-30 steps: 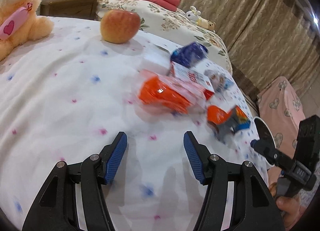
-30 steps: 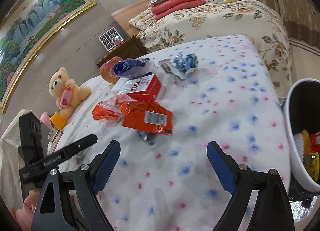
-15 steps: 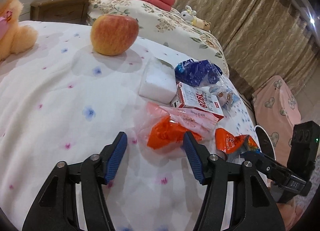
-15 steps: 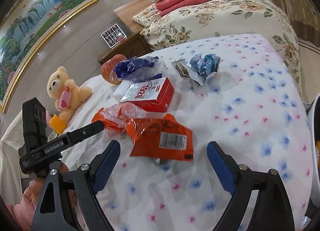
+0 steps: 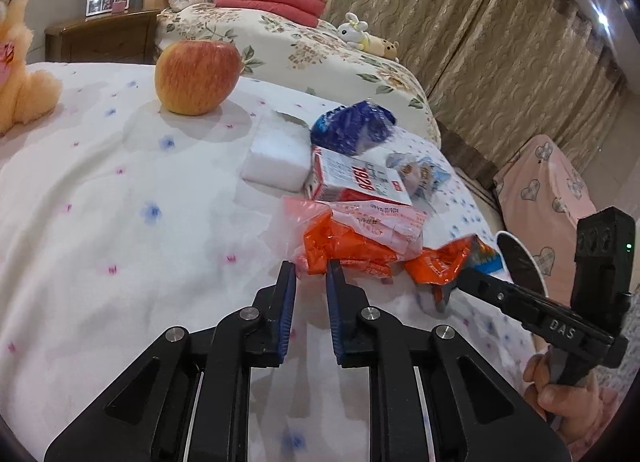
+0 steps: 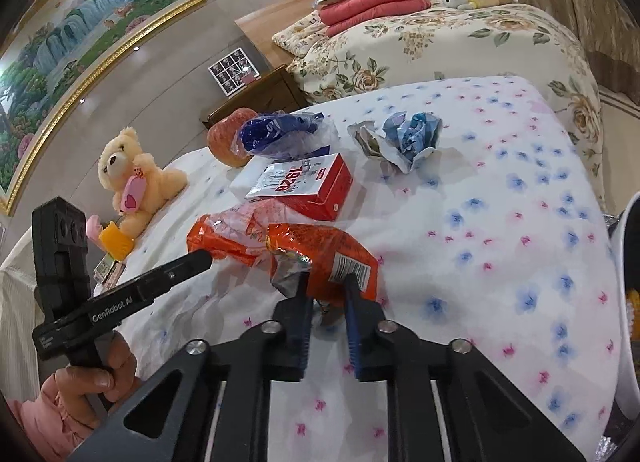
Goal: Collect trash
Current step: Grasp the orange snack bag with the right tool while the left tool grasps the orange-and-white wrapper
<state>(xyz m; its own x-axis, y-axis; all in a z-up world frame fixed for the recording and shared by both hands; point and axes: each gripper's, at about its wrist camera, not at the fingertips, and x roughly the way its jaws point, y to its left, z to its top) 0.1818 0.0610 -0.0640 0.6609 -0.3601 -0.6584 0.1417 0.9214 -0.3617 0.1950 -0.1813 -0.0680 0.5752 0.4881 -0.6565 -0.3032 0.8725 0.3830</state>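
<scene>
A: Describe the work surface and room.

B: A white bedspread (image 5: 100, 189) with small pink and blue flowers fills the lower left of the left wrist view. Behind it stand a second bed with a floral cover (image 5: 304, 49), a wooden nightstand (image 5: 100, 37) and beige curtains (image 5: 480, 21). A framed landscape painting (image 6: 80, 37) fills the upper left of the right wrist view.

A: Edges and free space?

B: The bedspread drops away at the right of the right wrist view; the lower right area there (image 6: 520, 262) is bare cloth. An apple (image 5: 196, 75) and a teddy bear (image 6: 132, 177) sit toward the far side.

A: Containers?

B: A white-rimmed bin (image 6: 628, 302) shows at the right edge, with yellow and white items partly visible inside.

A: Tool state?

B: The left gripper (image 5: 311, 274) has just been closing; its jaws pinch the near edge of the pink-and-orange plastic bag (image 5: 360, 238). The right gripper (image 6: 326, 282) has just been closing on the near edge of the orange foil wrapper (image 6: 320, 250).

A: Remaining trash?

B: The red-and-white carton (image 6: 308, 185), blue wrapper (image 6: 280, 131) and crumpled blue-white wrapper (image 6: 408, 133) lie at frame centre.
</scene>
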